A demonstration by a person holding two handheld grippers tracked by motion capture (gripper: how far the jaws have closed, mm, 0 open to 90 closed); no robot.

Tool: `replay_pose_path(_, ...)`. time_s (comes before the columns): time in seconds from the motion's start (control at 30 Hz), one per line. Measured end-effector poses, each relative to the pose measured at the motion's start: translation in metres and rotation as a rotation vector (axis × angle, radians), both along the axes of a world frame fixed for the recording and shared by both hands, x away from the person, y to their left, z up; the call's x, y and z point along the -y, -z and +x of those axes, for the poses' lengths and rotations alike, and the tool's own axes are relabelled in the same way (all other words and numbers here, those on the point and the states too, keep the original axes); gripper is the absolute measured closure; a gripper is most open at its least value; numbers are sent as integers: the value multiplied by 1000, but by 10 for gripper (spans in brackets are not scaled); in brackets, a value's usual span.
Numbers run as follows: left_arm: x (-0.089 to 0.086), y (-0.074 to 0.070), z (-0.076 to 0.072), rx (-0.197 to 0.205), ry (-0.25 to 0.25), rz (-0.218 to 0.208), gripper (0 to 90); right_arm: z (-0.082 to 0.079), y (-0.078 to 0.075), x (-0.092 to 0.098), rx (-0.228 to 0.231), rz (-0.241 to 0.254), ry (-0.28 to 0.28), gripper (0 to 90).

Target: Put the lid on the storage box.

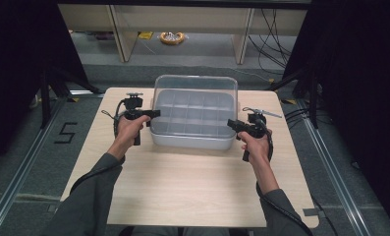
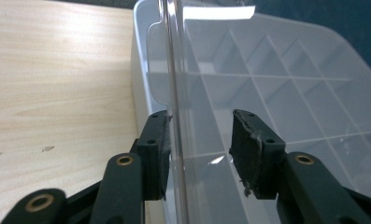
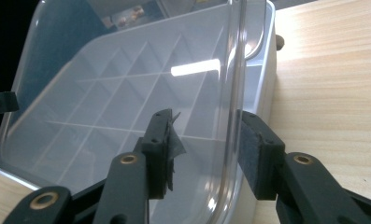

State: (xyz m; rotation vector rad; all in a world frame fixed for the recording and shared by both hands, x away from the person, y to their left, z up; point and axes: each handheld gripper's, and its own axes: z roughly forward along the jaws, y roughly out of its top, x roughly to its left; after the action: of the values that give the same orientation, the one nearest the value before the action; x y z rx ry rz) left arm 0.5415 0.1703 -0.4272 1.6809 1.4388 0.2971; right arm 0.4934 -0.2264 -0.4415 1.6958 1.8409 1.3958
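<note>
Left gripper [image 1: 153, 113] at left edge of clear lid [image 1: 195, 101], right gripper [image 1: 233, 124] at right edge; lid edge between both jaws, pads parted, not pressing. Lid raised over compartment box [image 1: 192, 137] mid-table [image 1: 182, 191]. Step looks like lid handling; next needs even two-sided grip. Beyond: shelving [image 1: 182, 24], cables; nothing blocks.

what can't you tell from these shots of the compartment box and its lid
- Hinge of the clear lid: high view, hidden behind the raised lid.
- Left hand-held gripper: left gripper view, lid edge sits between the jaws, contact unclear.
- Compartment box contents: glare and haze through the lid.
- Yellow thing on the floor: too small.
</note>
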Motion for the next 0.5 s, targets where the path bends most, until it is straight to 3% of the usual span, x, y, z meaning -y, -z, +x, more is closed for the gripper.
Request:
replay_pose_path(0.1,-1,-3,0,1,-4,5,573,0,-2,-1,2,6,-2,591)
replay_pose_path(0.13,-1,-3,-1,0,-7,10,573,-4,-5,-5,-23,33,12,591)
replay_pose_path(0.17,-1,-3,-1,0,-7,10,573,-3,-4,-4,-2,11,-3,592)
replay_pose_path(0.3,-3,0,-1,-22,-7,-12,573,-3,-1,-3,4,4,-10,587)
replay_pose_path(0.37,-3,1,-1,-30,-10,-19,571,-5,-3,-6,-31,39,17,583)
replay_pose_path(0.43,-3,1,-1,-39,-6,-19,569,-5,-3,-6,-32,46,13,583)
replay_pose_path(0.5,-3,3,-1,-52,-12,-41,568,-5,-3,-1,7,19,-12,583)
